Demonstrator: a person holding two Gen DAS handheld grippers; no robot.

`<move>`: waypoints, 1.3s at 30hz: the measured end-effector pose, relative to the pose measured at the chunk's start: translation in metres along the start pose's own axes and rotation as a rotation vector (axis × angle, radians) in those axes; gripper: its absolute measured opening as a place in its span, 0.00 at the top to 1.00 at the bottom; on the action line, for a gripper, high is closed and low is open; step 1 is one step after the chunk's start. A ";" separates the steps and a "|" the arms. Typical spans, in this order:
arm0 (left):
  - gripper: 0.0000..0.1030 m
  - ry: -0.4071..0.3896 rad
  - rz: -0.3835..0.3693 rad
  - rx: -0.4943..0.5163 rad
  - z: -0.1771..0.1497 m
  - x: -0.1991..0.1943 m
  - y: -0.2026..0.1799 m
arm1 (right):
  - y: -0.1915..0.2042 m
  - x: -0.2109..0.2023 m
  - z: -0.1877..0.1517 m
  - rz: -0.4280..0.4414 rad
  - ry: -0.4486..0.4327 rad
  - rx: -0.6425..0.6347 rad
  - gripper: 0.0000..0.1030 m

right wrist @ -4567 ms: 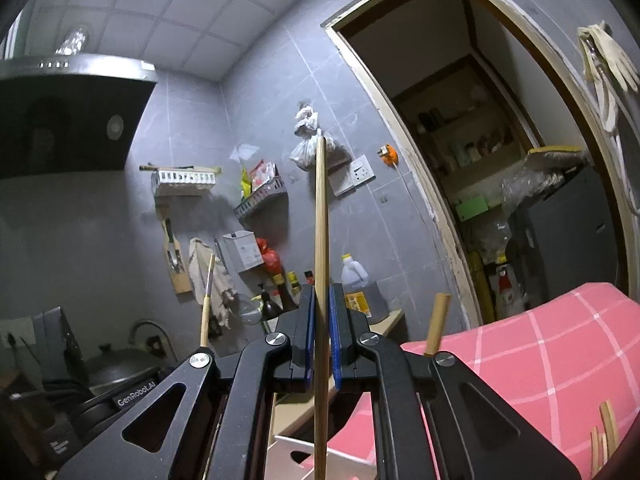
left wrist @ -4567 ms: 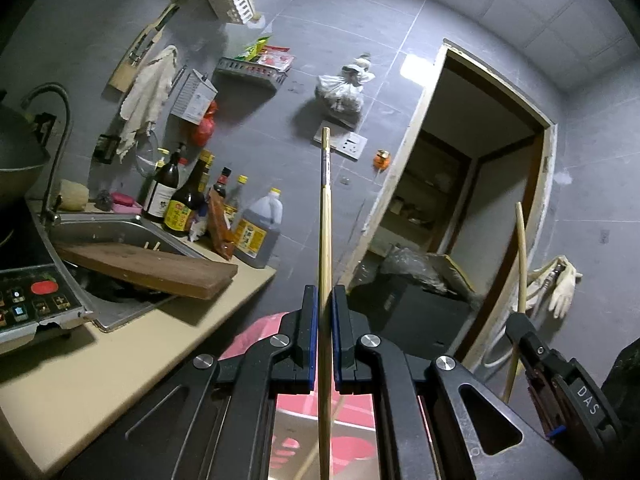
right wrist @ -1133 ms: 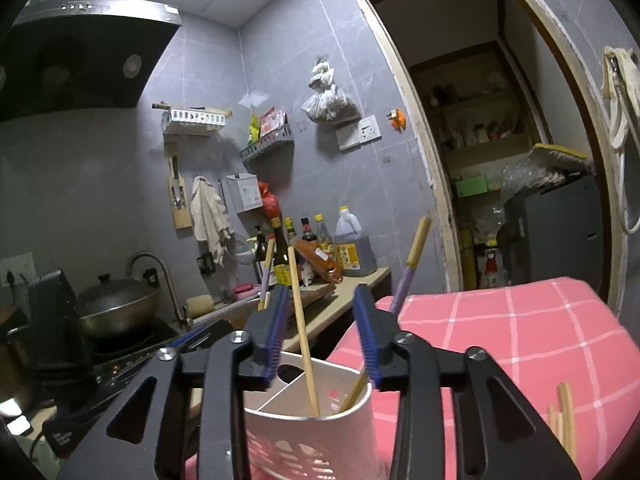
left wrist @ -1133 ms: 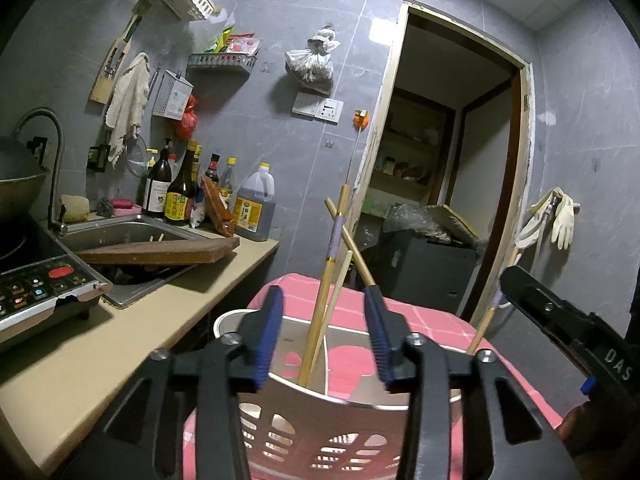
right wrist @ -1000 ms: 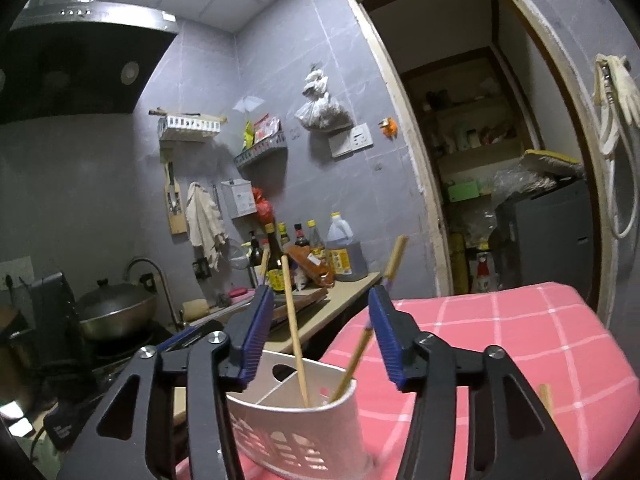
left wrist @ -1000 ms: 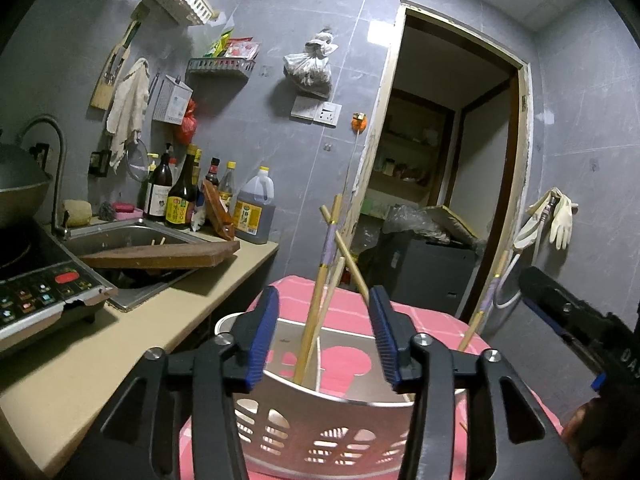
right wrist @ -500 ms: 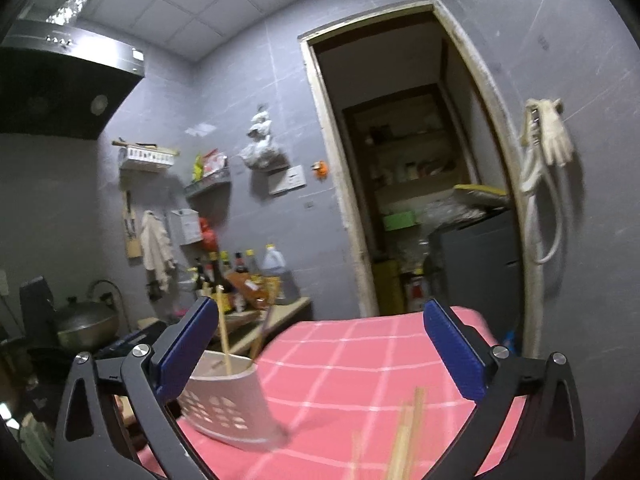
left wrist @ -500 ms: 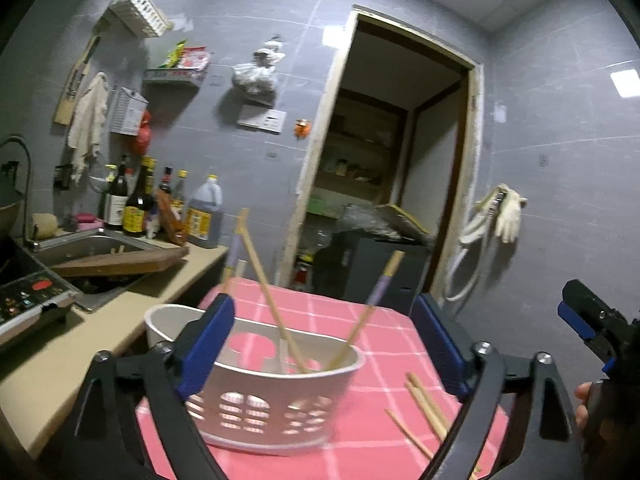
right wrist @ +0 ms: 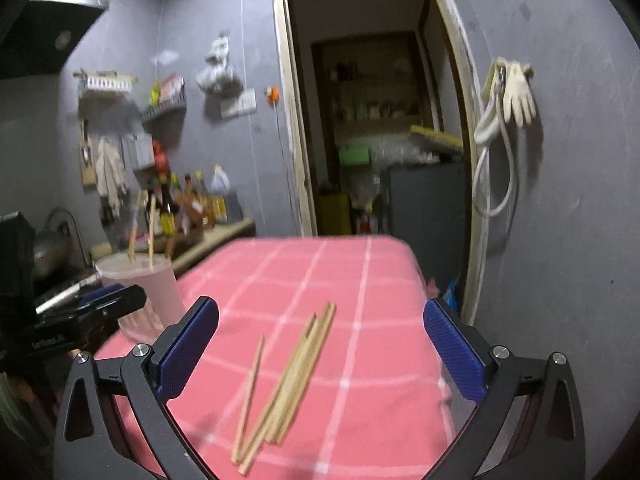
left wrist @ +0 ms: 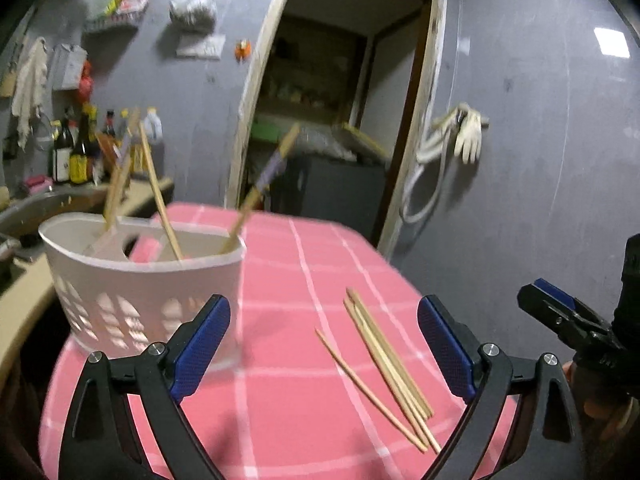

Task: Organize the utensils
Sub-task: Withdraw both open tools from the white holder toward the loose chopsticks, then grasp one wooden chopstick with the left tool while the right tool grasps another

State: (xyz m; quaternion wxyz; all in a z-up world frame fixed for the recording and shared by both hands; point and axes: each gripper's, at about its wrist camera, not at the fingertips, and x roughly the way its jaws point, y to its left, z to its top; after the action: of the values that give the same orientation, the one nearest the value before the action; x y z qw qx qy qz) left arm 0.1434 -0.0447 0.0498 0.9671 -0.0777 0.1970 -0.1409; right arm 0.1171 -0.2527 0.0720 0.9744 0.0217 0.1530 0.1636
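Observation:
A white perforated utensil basket (left wrist: 144, 284) stands at the left of the pink checked table (left wrist: 288, 420), with several chopsticks (left wrist: 160, 200) leaning in it. Several loose chopsticks (left wrist: 384, 356) lie on the cloth to its right. My left gripper (left wrist: 324, 348) is wide open and empty, above the table between the basket and the loose chopsticks. My right gripper (right wrist: 320, 352) is wide open and empty above the loose chopsticks (right wrist: 288, 376). The basket also shows in the right wrist view (right wrist: 140, 288), partly hidden behind the left gripper's fingers (right wrist: 108, 304).
A kitchen counter (left wrist: 24, 292) with a sink and bottles (left wrist: 80, 148) runs along the left. An open doorway (left wrist: 328, 120) with a dark cabinet (left wrist: 340, 196) lies behind the table. Gloves and a hose (right wrist: 508, 96) hang on the right wall.
Both grippers released their chopsticks into the basket, opened wide, and pulled back and tilted down toward the loose chopsticks on the table.

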 end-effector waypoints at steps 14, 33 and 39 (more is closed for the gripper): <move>0.38 0.350 -0.030 0.015 -0.023 0.074 -0.014 | -0.021 0.067 -0.039 0.084 0.340 0.030 0.47; 0.79 0.572 -0.018 0.028 -0.037 0.130 -0.020 | -0.028 0.125 -0.049 0.151 0.572 0.055 0.69; 0.89 0.592 -0.038 0.022 -0.036 0.130 -0.015 | -0.018 0.130 -0.046 0.141 0.605 -0.027 0.86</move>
State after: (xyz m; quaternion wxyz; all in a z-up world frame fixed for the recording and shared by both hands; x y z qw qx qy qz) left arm 0.2399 -0.1019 -0.0264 0.8655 -0.0262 0.4675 -0.1778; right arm 0.2253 -0.2276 -0.0108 0.8711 -0.0303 0.4317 0.2320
